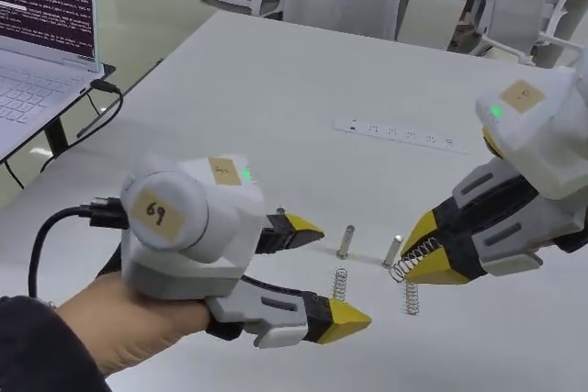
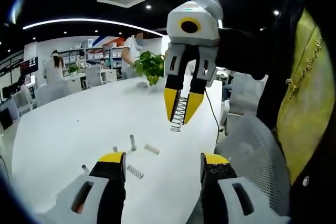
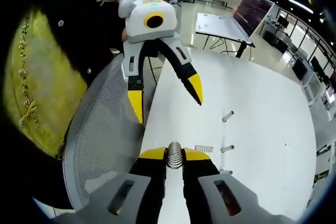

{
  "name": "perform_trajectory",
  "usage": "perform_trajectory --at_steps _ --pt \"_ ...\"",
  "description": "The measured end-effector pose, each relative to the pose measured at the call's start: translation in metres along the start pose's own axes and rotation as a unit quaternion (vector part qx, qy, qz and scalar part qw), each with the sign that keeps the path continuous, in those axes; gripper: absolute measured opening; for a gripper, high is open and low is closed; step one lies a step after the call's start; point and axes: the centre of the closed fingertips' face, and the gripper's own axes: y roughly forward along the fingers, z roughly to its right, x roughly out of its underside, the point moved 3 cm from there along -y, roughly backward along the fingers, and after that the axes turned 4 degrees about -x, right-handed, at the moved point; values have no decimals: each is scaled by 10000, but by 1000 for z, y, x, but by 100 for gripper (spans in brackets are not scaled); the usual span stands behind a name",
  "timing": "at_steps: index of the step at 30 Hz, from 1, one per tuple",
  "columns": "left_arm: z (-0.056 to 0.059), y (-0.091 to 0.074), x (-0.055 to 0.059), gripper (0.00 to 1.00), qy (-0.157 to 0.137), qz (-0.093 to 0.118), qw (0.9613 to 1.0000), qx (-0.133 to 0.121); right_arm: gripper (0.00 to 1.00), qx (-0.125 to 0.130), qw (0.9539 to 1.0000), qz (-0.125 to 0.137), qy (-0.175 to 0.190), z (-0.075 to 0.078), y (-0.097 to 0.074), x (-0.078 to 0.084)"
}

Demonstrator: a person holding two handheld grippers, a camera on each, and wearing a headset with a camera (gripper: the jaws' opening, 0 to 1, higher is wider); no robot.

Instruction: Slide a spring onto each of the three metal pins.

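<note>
Aloft, right gripper (image 1: 424, 252) pinches a spring (image 3: 175, 155); left gripper (image 1: 340, 273) hovers, fingers (image 1: 344, 317) spread.

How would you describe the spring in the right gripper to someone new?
On the white table, nearer than the power strip, find the right gripper. Its yellow jaws pinch this spring above the surface; the two other springs lie loose there.

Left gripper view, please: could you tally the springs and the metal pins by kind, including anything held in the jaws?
Springs: 3, one of them held in the jaws of the right gripper
Metal pins: 3
Total: 6
</note>
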Motion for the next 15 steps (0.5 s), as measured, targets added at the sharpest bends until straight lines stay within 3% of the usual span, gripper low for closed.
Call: perform_trajectory --at_steps 5,15 --pt "-6 -7 0 60 -112 31 9998 -167 8 43 10000 -23 -25 3 -2 0" --pt "-7 -21 -2 63 -239 119 9990 -347 8 192 9998 -82 19 17 -13 5"
